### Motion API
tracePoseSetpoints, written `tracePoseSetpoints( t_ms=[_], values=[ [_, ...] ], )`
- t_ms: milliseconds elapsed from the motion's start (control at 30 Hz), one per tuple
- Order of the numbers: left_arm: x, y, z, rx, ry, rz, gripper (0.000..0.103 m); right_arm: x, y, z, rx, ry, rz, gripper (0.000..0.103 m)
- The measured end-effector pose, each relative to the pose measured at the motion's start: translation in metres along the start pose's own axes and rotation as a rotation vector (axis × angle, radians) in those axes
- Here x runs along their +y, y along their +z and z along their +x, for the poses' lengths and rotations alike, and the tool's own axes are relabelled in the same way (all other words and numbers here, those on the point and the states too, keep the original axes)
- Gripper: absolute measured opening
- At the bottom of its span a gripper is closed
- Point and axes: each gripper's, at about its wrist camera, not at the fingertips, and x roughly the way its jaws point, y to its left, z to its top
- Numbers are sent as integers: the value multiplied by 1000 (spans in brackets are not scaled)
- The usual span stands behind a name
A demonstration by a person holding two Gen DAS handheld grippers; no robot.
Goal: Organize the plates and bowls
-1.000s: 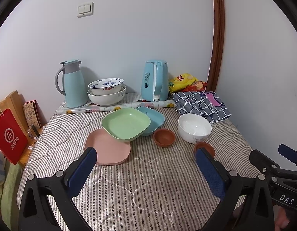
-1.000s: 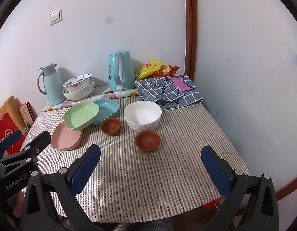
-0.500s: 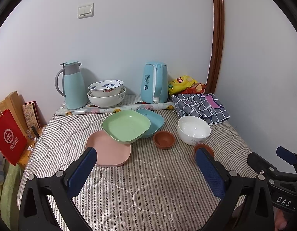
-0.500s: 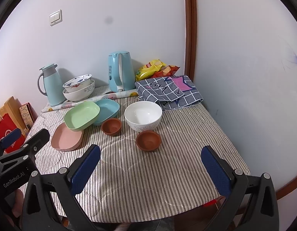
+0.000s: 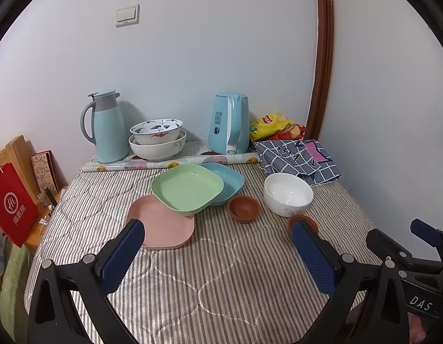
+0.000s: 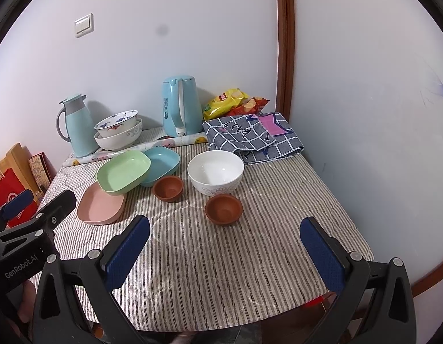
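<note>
On the striped table a green plate (image 5: 187,190) leans over a pink plate (image 5: 161,226) and a blue plate (image 5: 228,178). To their right sit a small brown bowl (image 5: 244,204), a white bowl (image 5: 288,194) and a second brown bowl (image 6: 223,209), half hidden behind my finger in the left wrist view. Two patterned bowls (image 5: 157,138) are stacked at the back. My left gripper (image 5: 218,253) hangs open over the near table, empty. My right gripper (image 6: 225,253) is open too, short of the brown bowl.
A blue thermos jug (image 5: 106,126) and a blue kettle (image 5: 231,127) stand against the wall. Snack bags (image 5: 274,126) and a checked cloth (image 5: 297,157) fill the back right corner. A rolled sheet (image 5: 169,162) lies behind the plates. A red bag (image 5: 12,203) stands left of the table.
Both grippers have pulled back slightly and stayed open; the dishes appear a little farther away. No dish on the table has moved.
</note>
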Motion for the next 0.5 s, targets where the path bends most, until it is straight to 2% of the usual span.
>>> tracePoseSetpoints(
  t_ms=[500],
  values=[
    [0, -2, 6, 8, -9, 5, 103, 3, 0, 1, -1, -1, 1, 103]
  ],
)
